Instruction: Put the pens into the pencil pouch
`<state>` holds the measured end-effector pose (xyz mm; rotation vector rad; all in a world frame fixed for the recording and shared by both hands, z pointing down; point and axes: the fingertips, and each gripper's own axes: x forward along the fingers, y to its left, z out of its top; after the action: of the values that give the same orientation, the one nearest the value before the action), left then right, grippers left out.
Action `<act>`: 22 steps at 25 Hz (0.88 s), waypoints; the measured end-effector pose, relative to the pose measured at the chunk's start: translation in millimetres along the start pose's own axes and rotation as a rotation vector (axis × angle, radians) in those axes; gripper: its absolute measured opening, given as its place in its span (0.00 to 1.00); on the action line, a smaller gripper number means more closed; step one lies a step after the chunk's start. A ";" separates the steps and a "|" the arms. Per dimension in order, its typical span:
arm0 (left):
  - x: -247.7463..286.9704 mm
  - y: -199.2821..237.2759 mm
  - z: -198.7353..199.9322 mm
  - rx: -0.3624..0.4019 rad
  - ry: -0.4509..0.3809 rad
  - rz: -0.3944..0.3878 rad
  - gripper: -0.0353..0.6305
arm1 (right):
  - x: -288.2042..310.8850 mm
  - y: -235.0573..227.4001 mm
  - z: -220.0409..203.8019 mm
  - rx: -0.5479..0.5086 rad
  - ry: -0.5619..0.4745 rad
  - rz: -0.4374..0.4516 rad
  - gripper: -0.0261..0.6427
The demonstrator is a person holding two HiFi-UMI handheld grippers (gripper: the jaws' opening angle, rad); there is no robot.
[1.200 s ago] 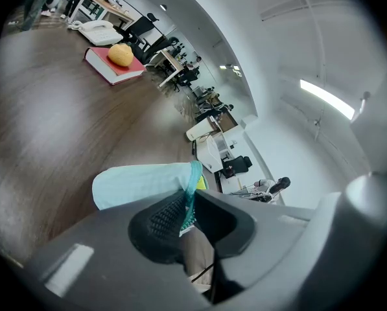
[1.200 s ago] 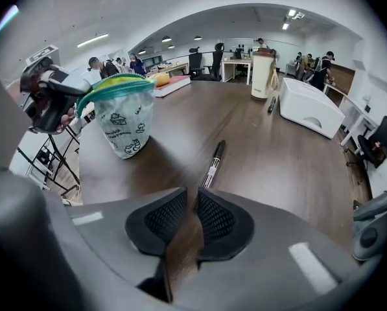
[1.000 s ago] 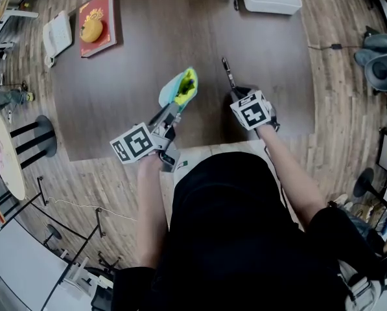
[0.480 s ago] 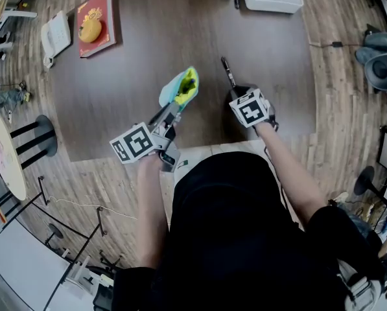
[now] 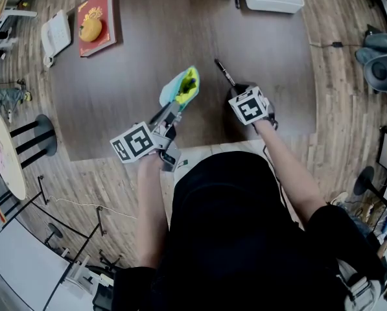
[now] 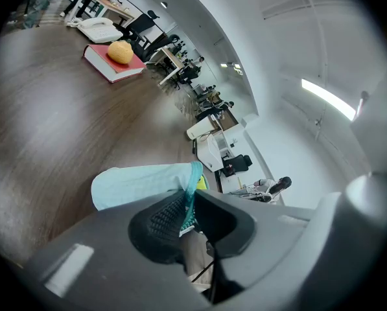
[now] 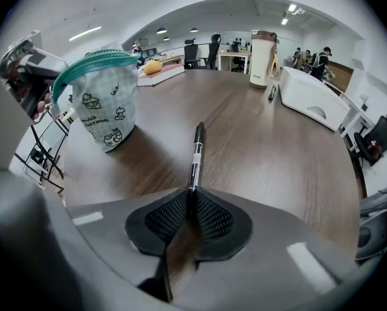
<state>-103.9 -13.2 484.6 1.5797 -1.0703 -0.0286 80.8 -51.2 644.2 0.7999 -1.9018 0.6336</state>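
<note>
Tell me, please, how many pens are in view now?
2. One black pen is clamped in the right gripper; a second pen lies beside the white tray at the far end of the table. The pouch may hide more.

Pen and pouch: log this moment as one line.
left gripper: shut on pencil pouch rim, mouth open | right gripper: shut on black pen, apart from pouch | stage: pen not yet inside

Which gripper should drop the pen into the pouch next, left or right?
Right. The right gripper is pinching the black pen, so it likely goes next. The left gripper is busy holding the pouch by its rim.
</note>
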 end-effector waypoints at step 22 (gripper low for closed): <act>-4.8 -1.4 -0.9 0.016 -0.005 0.003 0.12 | -13.6 0.7 1.7 -0.012 -0.037 0.011 0.11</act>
<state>-105.3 -9.6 481.3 1.5930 -1.0792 -0.0218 83.9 -48.4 631.2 0.7988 -1.9427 0.6172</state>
